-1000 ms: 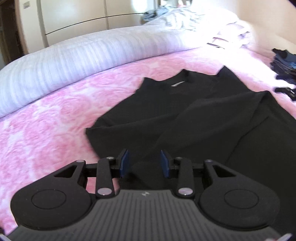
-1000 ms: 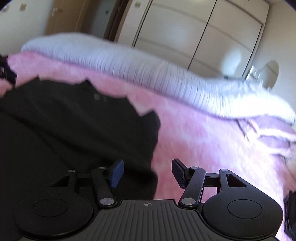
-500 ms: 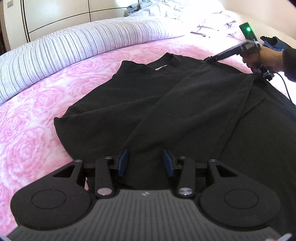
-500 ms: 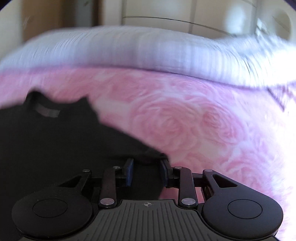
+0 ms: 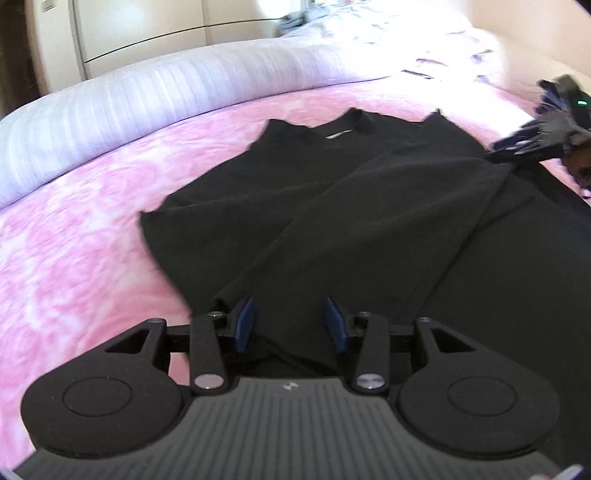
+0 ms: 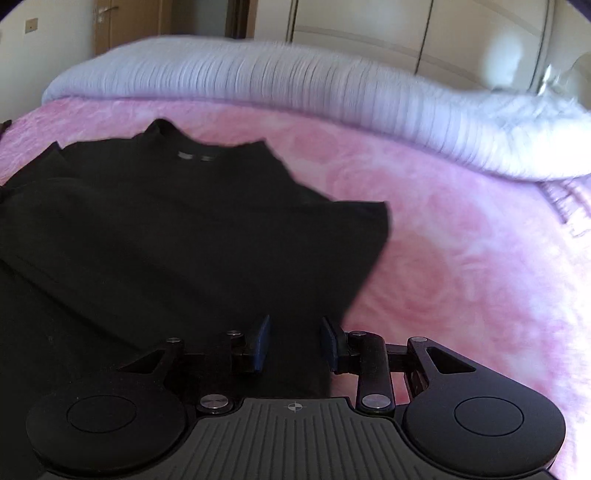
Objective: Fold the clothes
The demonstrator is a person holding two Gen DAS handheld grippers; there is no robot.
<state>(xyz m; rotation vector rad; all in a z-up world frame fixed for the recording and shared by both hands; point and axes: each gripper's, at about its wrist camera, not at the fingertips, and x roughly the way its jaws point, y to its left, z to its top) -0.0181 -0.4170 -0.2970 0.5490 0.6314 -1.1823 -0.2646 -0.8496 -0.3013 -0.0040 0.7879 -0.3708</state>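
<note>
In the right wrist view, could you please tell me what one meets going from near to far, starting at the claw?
Right claw → black shirt → pink blanket → striped bolster → wardrobe doors.

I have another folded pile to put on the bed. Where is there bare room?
Free: the pink rose-patterned blanket to the right of the black long-sleeved top, bordered behind by the striped white rolled duvet; also the pink strip left of the top in the left wrist view. Crowded: the middle, under the spread top, and the far corner with dark clothes.
</note>
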